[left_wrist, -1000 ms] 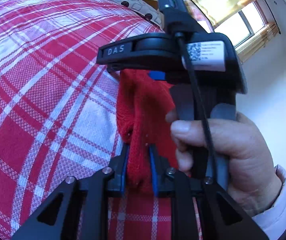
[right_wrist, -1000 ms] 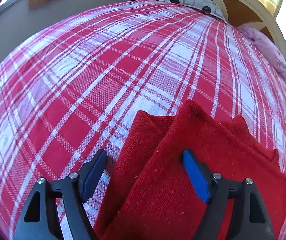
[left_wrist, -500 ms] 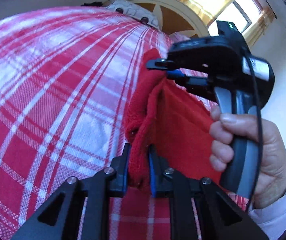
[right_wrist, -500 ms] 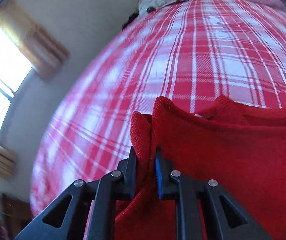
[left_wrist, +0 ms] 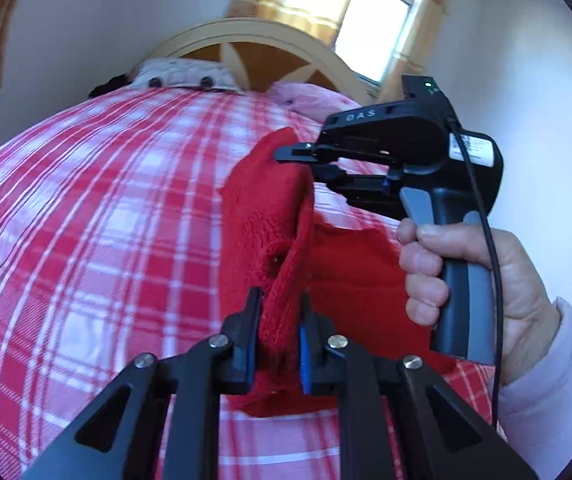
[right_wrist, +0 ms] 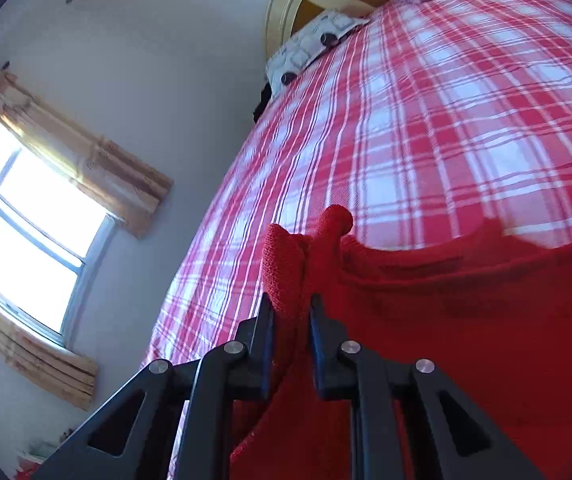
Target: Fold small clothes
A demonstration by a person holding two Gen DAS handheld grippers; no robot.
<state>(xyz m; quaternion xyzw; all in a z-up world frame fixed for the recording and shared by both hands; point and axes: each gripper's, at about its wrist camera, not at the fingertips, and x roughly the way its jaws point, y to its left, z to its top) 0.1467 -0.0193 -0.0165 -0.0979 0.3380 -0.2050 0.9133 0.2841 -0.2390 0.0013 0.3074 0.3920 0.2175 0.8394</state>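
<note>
Two tools clench one red garment [left_wrist: 269, 216] above the plaid bed [left_wrist: 97, 216]. Left wrist view: the left tool [left_wrist: 279, 334] pinches its near edge, the right tool [left_wrist: 318, 164] its far corner. Right wrist view: the right tool [right_wrist: 290, 340] grips bunched red garment [right_wrist: 466, 312].

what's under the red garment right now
The red garment hangs pinched in the left gripper and right gripper. Under it lies the red and white plaid bedspread. The patch directly beneath the cloth is covered.
</note>
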